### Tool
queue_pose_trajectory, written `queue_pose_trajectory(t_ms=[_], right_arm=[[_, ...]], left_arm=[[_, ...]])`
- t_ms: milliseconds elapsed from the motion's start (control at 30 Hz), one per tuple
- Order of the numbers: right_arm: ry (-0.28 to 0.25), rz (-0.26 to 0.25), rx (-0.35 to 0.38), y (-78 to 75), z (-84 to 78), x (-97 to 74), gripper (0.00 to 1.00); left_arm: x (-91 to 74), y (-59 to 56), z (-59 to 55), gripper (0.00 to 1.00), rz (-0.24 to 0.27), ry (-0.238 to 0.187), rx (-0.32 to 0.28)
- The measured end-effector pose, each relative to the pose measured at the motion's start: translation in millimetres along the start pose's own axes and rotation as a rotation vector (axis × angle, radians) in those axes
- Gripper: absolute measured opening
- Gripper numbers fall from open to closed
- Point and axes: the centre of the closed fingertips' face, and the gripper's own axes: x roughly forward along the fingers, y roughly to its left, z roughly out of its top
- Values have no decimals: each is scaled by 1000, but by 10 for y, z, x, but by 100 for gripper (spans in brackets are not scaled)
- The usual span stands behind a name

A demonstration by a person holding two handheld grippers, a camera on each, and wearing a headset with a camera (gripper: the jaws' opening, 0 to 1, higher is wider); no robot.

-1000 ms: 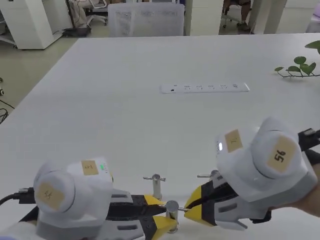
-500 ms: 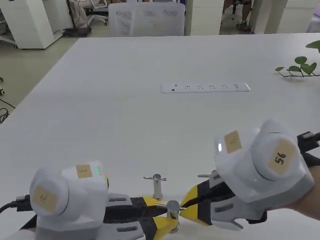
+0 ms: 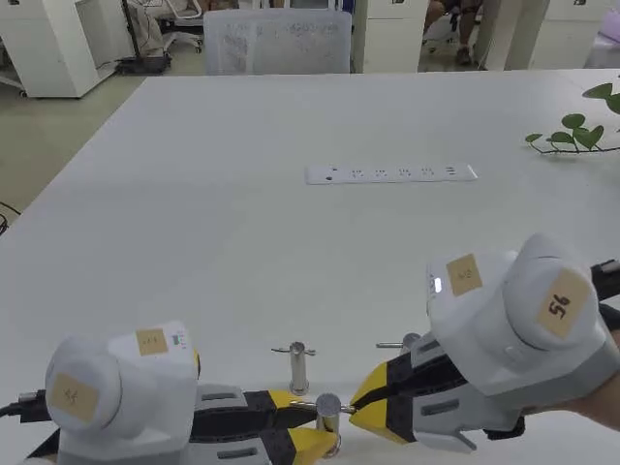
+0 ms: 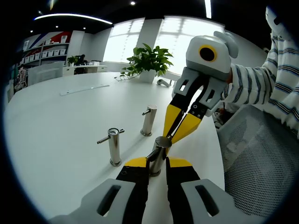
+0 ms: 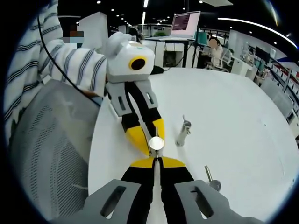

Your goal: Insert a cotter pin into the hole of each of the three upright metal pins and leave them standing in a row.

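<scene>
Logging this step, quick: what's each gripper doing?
Left gripper: closed on the nearest metal pin.
Right gripper: closed on a cotter pin.

Wide white table, power strip flat near its middle, leafy sprig at the right edge. Beyond the far edge, grey mesh chair, pale floor, white cabinets. In the left gripper view, bright windows, potted plant, ceiling light strips. In the right gripper view, open office with monitor.

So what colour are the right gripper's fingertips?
Yellow fingertips on the right gripper, clearest in the left gripper view.
</scene>
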Motion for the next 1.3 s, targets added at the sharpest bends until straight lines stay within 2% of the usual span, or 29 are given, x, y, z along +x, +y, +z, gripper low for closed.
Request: queue_pose_trajectory(t_ms=[367, 600, 700, 767, 900, 967, 1033, 1133, 1200, 1300], right_arm=[[-13, -3, 18, 13, 21, 21, 5], [-37, 5, 27, 26, 24, 25, 14], [-56, 4, 48, 22, 27, 41, 17], [-71, 8, 53, 30, 37, 53, 19], [-83, 17, 74, 47, 38, 91, 19], [-87, 21, 78, 52, 40, 112, 21], [-89, 24, 81, 54, 43, 134, 21], [-91, 24, 78, 50, 47, 159, 22], [-94, 25, 78, 47, 54, 177, 22], [-96, 24, 81, 34, 55, 203, 22]], left_arm=[[1, 3, -1, 12, 3, -7, -23], [1, -22, -2, 16, -7, -11, -51], [4, -45, -27, 22, -13, 5, -49], [-9, -114, -35, 25, -39, 10, -91], [-70, -158, -48, 39, -47, 24, -77], [-98, -133, -76, 44, -23, 39, -70], [-129, -74, -61, 50, 19, 25, -65], [-178, -83, -43, 63, 27, 15, -67], [-199, -75, -25, 76, 45, 10, -65], [-228, -86, -13, 82, 50, 7, -72]])
